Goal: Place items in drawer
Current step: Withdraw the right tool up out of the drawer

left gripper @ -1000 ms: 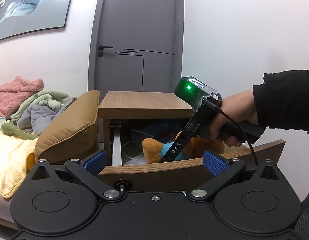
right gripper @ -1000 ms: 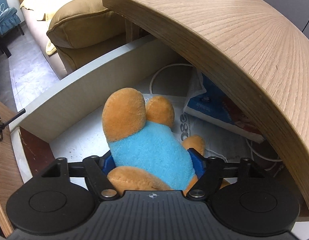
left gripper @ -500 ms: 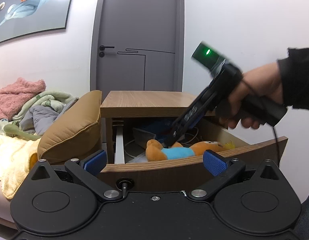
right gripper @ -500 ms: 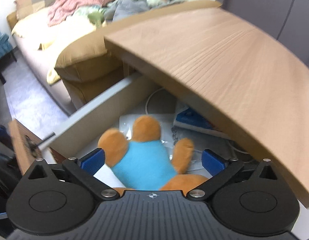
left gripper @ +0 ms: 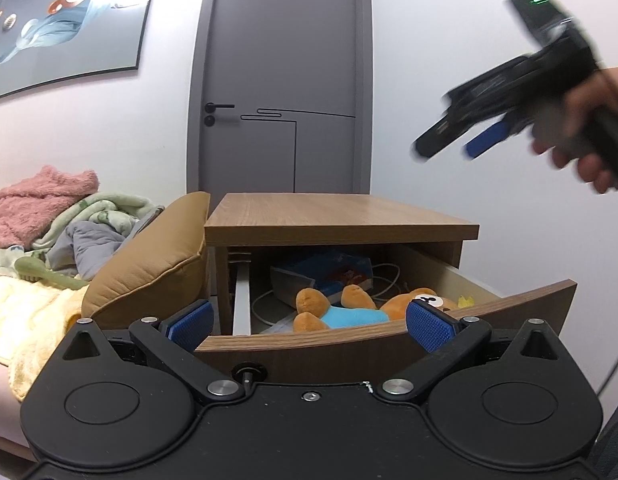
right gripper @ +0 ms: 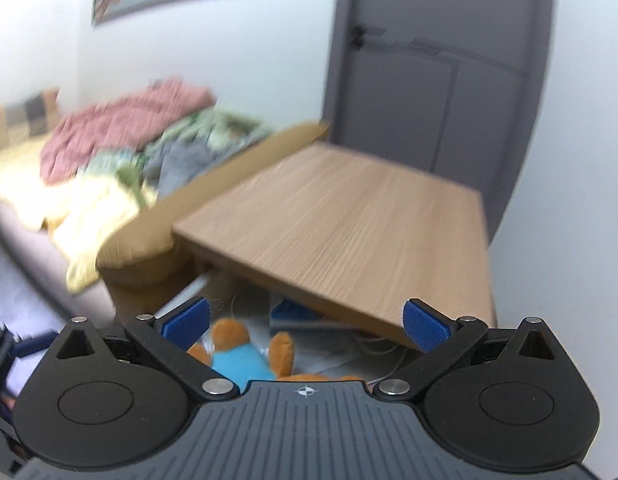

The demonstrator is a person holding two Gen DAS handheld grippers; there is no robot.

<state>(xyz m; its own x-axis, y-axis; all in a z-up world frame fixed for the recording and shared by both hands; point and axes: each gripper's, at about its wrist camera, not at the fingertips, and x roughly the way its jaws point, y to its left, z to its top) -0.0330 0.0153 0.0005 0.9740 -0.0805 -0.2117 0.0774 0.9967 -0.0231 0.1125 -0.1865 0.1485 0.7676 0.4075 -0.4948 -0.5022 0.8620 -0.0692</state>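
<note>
Right hand (left gripper: 585, 136) is raised high at upper right, well above the nightstand (left gripper: 341, 216); its right gripper (right gripper: 305, 320) is tilted down-left, motion-blurred, jaws wide and empty. Left gripper (left gripper: 309, 322) sits low and level just in front of the drawer (left gripper: 389, 344) front, jaws also wide, holding nothing, knob between the fingers. Plush bear (left gripper: 369, 308) lies on its side inside the open drawer, near the front panel, with a book and cables behind it.
</note>
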